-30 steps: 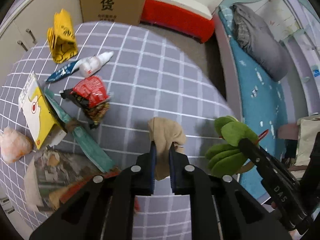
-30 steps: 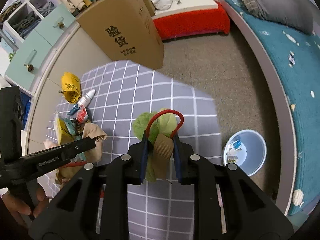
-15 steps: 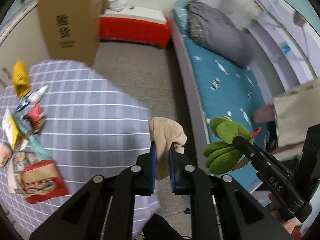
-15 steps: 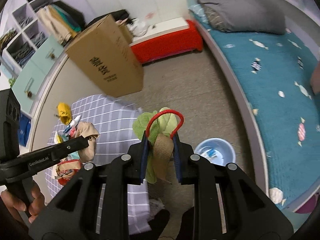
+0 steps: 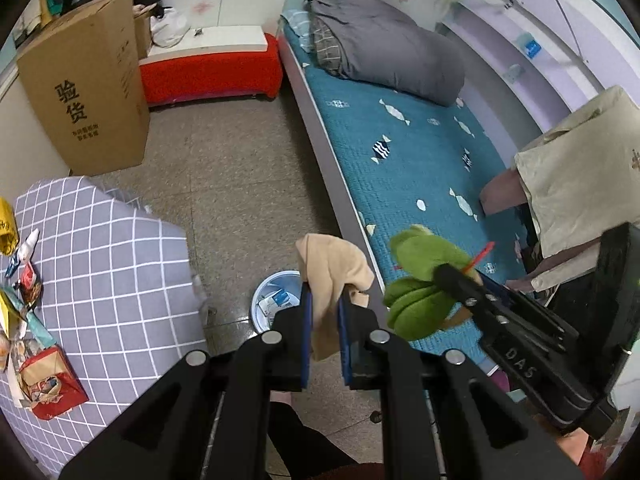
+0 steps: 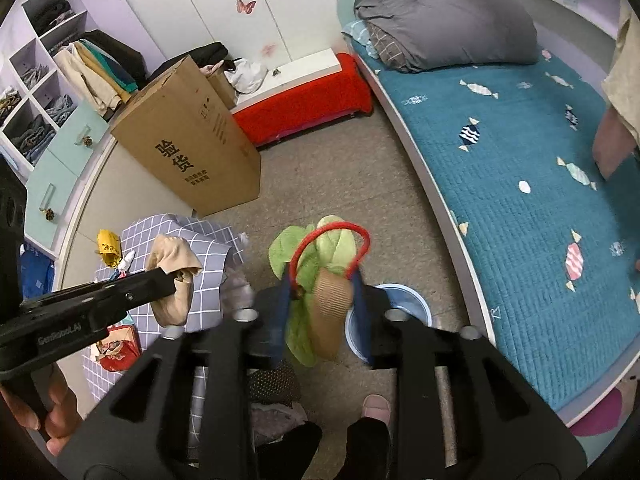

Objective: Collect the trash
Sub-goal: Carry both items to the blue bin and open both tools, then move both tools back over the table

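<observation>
The left gripper [image 5: 323, 312] pinches a beige rag [image 5: 332, 276] tightly above a pale blue bin [image 5: 272, 300] on the floor. Just right of it, the right gripper [image 6: 322, 304] clamps a green toy [image 6: 320, 264] with a red loop, beside the bed [image 6: 520, 184].

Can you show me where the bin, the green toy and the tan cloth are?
bin [image 5: 276, 282]: left wrist view, its blue rim.
green toy [image 6: 304, 252]: right wrist view, its leafy top.
tan cloth [image 5: 332, 264]: left wrist view, its bunched upper part.
</observation>
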A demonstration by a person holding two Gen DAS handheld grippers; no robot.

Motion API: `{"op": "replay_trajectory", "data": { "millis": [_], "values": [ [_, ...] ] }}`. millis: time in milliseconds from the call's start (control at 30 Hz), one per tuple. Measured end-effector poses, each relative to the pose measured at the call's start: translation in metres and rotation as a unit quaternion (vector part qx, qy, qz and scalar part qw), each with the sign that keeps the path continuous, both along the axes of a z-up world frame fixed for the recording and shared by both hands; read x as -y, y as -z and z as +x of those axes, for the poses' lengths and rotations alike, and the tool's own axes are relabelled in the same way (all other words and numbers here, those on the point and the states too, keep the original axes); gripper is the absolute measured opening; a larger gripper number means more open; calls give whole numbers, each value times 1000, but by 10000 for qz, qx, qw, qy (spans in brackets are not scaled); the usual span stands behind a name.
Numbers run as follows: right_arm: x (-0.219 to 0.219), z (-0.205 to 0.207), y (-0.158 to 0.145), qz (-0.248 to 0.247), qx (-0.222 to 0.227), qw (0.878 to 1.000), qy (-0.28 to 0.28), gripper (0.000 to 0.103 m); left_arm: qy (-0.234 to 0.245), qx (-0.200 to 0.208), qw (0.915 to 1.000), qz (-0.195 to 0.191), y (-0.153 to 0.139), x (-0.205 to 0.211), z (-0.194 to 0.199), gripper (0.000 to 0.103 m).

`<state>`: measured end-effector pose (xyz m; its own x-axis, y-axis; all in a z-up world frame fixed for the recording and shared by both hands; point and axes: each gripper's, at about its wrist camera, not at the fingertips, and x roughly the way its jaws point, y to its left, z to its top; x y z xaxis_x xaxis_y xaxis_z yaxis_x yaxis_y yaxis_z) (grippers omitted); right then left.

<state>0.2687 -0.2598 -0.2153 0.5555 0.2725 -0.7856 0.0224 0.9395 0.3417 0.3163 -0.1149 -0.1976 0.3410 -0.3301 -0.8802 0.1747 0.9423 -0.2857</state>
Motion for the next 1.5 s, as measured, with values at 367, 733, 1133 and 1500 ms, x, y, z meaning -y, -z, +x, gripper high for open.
{"op": "replay_trajectory", "data": {
  "millis": [367,733,1133,1500],
  "values": [
    [21,2,-3,14,97,9998,196,66,187,-80,9998,85,2,24,10,12],
    [37,-9,-25,-163,493,9975,487,73,534,-71,9985,75,3,50,16,12],
    [56,-25,-37,-172,685,9939,850,76,784,9,9969,-79,0,73,18,49],
    [53,-30,-39,-150,666,9944,802,77,615,165,9980,-27,-7,59,11,61]
  ]
}}
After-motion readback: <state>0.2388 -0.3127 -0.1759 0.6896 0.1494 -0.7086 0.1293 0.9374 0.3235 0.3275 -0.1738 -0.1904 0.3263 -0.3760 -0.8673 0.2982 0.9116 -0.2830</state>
